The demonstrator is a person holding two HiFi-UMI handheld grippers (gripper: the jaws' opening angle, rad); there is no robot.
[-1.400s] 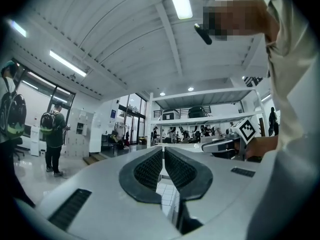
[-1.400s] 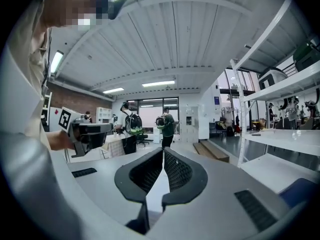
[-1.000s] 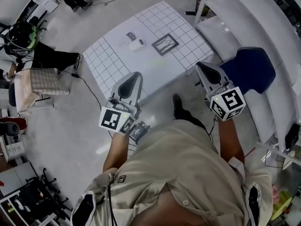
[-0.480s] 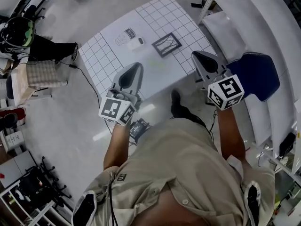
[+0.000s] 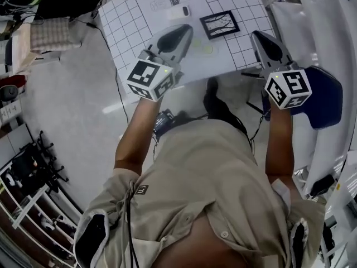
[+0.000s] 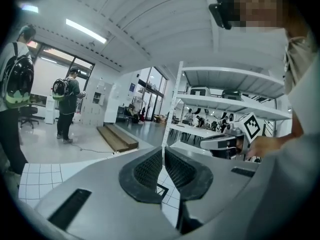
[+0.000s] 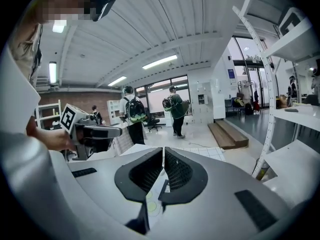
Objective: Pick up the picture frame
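The black picture frame [image 5: 219, 24] lies flat on the white gridded table [image 5: 128, 21], right of its middle. My left gripper [image 5: 187, 29] hovers over the table's near part, left of the frame, jaws shut and empty. My right gripper [image 5: 256, 34] is off the table's right edge, right of the frame, also shut with nothing held. In the left gripper view the closed jaws [image 6: 162, 152] hide most of the frame; one corner of it [image 6: 161, 190] shows beneath them. The right gripper view shows its jaws [image 7: 163, 152] meeting at the tips over the table.
A small white box [image 5: 179, 13] and a clear bottle [image 5: 167, 0] lie on the table behind the frame. A blue chair [image 5: 326, 99] and white shelving [image 5: 312, 21] stand at the right. People with backpacks [image 7: 131, 116] stand beyond the table.
Both grippers have moved forward and down toward the table. The left one now reaches over the table's near edge. The table and frame sit closer in the head view.
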